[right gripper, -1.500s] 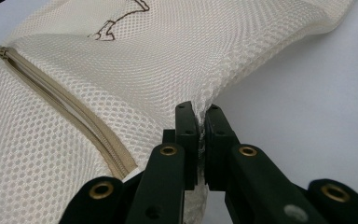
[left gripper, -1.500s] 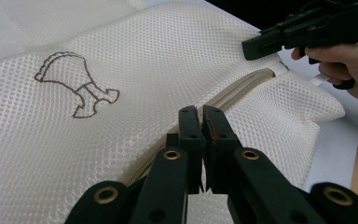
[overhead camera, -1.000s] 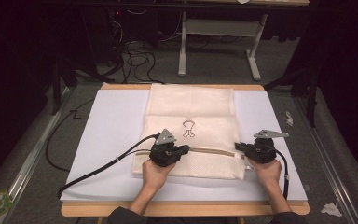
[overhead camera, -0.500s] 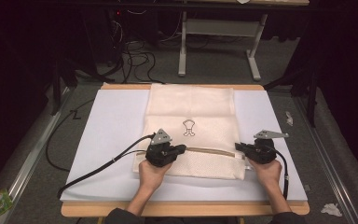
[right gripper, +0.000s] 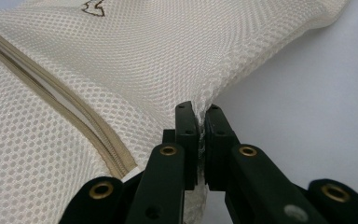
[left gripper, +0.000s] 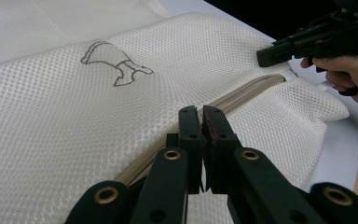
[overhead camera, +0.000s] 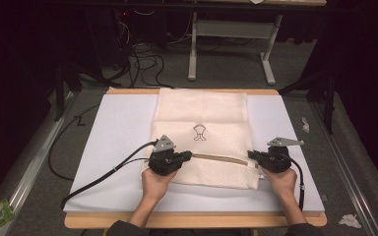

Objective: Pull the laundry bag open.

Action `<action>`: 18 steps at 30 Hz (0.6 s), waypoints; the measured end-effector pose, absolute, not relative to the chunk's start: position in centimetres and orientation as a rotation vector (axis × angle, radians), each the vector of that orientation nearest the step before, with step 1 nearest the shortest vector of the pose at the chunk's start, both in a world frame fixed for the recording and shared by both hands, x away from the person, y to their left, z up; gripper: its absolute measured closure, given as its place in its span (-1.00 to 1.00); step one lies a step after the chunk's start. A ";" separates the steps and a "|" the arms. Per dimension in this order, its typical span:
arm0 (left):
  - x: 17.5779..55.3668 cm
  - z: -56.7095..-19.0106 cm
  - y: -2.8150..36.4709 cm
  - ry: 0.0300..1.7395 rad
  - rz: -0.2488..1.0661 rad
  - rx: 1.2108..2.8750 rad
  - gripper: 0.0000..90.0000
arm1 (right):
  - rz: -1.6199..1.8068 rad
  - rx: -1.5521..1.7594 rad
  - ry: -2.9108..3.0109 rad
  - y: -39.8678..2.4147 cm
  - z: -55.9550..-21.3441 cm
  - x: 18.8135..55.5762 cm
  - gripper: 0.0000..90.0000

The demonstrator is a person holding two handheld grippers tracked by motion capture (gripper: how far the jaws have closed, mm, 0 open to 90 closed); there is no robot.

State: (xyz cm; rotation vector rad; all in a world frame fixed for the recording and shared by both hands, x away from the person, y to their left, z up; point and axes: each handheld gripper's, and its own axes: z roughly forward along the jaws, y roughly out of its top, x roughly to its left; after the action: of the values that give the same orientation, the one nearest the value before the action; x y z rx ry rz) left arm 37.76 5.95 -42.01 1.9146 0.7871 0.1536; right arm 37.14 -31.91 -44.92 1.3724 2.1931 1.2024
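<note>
A cream mesh bag (overhead camera: pixel 202 113) with a small outline print (overhead camera: pixel 199 132) lies flat on a white board (overhead camera: pixel 118 132). A tan zipper (overhead camera: pixel 221 158) runs across its near part. My left gripper (overhead camera: pixel 189 155) is shut at the zipper's left end; in the left gripper view its jaws (left gripper: pixel 200 112) meet right on the zipper (left gripper: pixel 242 95), and the pull itself is hidden between them. My right gripper (overhead camera: pixel 250 154) is shut on the bag's right edge, and the mesh (right gripper: pixel 144 56) puckers into its jaws (right gripper: pixel 199 109). The right gripper (left gripper: pixel 265 56) also shows far off in the left gripper view.
The board rests on a wooden table (overhead camera: pixel 192 221). The left gripper's black cable (overhead camera: pixel 103 174) trails over the board's left side. Desk legs (overhead camera: pixel 226 49) and cables stand on the floor behind. Small scraps (overhead camera: pixel 305 125) lie right of the board.
My left gripper has slid slightly to the left along the zipper, so more of the tan zipper shows between the two grippers. The right gripper has stayed put.
</note>
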 end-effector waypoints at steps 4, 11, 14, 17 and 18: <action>37.7 -41.9 6.1 0.783 0.169 1.916 0.94 | 1.205 1.364 2.187 -31.7 -44.9 37.2 0.95; 37.6 -41.7 6.5 0.790 0.182 1.924 0.94 | 1.201 1.362 2.191 -31.8 -44.9 37.2 0.95; 37.5 -41.7 6.9 0.796 0.192 1.924 0.94 | 1.197 1.366 2.188 -31.8 -44.8 37.2 0.95; 37.6 -41.7 7.5 0.810 0.194 1.913 0.94 | 1.190 1.363 2.192 -31.8 -44.9 37.3 0.95; 37.6 -41.8 7.6 0.815 0.194 1.908 0.94 | 1.192 1.363 2.191 -31.8 -44.9 37.3 0.95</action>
State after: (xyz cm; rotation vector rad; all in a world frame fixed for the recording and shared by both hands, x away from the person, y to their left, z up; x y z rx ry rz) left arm 37.55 7.63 -41.77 1.9079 0.8150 0.1943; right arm 37.34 -31.82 -44.87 1.3634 2.1914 1.1917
